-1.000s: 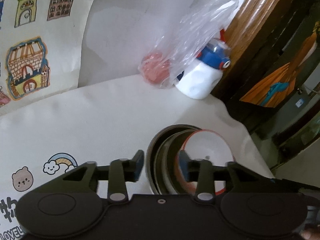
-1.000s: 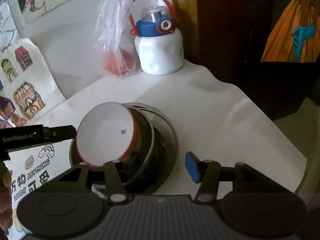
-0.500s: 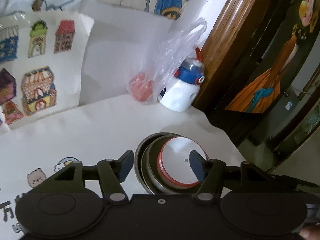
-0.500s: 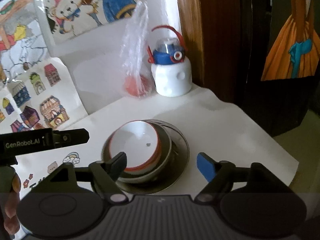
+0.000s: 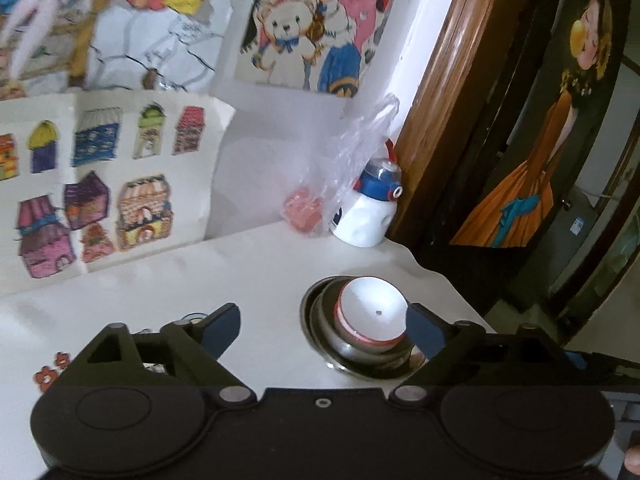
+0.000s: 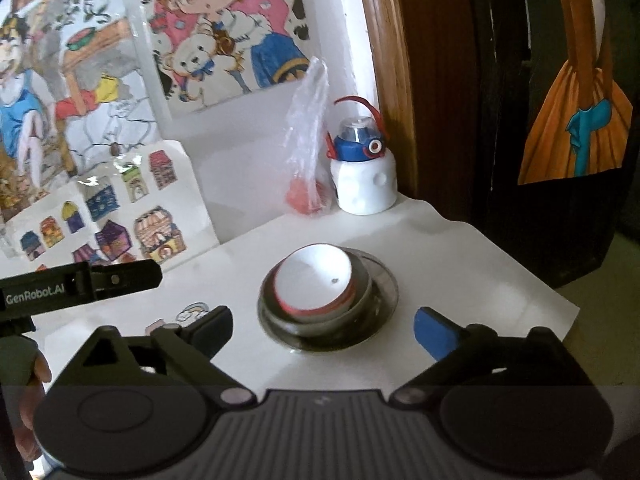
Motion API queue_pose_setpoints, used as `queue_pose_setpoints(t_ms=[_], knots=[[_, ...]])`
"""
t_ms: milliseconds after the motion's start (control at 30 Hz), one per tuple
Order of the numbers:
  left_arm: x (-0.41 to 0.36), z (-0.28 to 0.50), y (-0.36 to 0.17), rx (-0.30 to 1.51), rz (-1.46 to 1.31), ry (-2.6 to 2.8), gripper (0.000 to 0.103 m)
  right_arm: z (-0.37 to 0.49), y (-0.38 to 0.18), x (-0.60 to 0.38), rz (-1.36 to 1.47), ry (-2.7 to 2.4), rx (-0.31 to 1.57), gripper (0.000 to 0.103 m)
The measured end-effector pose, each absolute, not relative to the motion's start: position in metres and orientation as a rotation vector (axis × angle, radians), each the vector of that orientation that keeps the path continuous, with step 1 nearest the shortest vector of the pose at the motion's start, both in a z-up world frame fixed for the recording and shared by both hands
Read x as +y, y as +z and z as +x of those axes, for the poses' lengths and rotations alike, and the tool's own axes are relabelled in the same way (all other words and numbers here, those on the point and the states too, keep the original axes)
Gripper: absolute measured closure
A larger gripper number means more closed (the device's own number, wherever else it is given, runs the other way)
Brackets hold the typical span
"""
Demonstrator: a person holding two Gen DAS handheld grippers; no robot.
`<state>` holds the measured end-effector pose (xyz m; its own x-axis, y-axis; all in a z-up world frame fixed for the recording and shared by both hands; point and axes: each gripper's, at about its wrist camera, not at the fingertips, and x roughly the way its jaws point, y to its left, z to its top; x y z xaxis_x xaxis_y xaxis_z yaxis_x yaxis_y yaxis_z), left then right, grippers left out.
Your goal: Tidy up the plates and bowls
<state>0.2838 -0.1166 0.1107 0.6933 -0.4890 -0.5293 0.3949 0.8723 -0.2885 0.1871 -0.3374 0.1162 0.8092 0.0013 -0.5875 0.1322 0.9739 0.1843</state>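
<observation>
One white red-rimmed bowl (image 6: 314, 282) nested in one steel bowl (image 6: 360, 280), on one steel plate (image 6: 386, 280). Two grippers, left gripper (image 5: 322, 326) and right gripper (image 6: 322, 326): jaws wide, holding nothing. One water bottle (image 6: 364, 172).

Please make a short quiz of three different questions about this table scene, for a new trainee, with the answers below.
1. True or false: the white bowl with red rim sits inside the metal bowl.
2. What stands right beside the plastic bag: A) a mug, B) a white bottle with blue cap, C) a kettle?
3. Fill in: both the left hand-held gripper and the right hand-held gripper are ____.

Key: 1 true; 2 B; 3 open, holding nothing.
</observation>
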Motion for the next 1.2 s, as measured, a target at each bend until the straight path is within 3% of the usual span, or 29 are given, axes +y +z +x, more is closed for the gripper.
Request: queue_pose_setpoints(t_ms=[233, 600, 1200], knots=[[-0.081, 0.240, 0.109, 0.540, -0.148, -0.466, 0.001, 0.145, 0.118, -0.309, 0.212, -0.061, 0.554, 0.000], [-0.035, 0.168, 0.091, 0.374, -0.096, -0.411, 0.001, 0.083, 0.102, -0.269, 0.164, -0.053, 0.408, 0.000], [0.000, 0.119, 0.040, 0.382, -0.119, -0.360, 0.001, 0.024, 0.061, -0.232, 0.128, -0.075, 0.298, 0.000]])
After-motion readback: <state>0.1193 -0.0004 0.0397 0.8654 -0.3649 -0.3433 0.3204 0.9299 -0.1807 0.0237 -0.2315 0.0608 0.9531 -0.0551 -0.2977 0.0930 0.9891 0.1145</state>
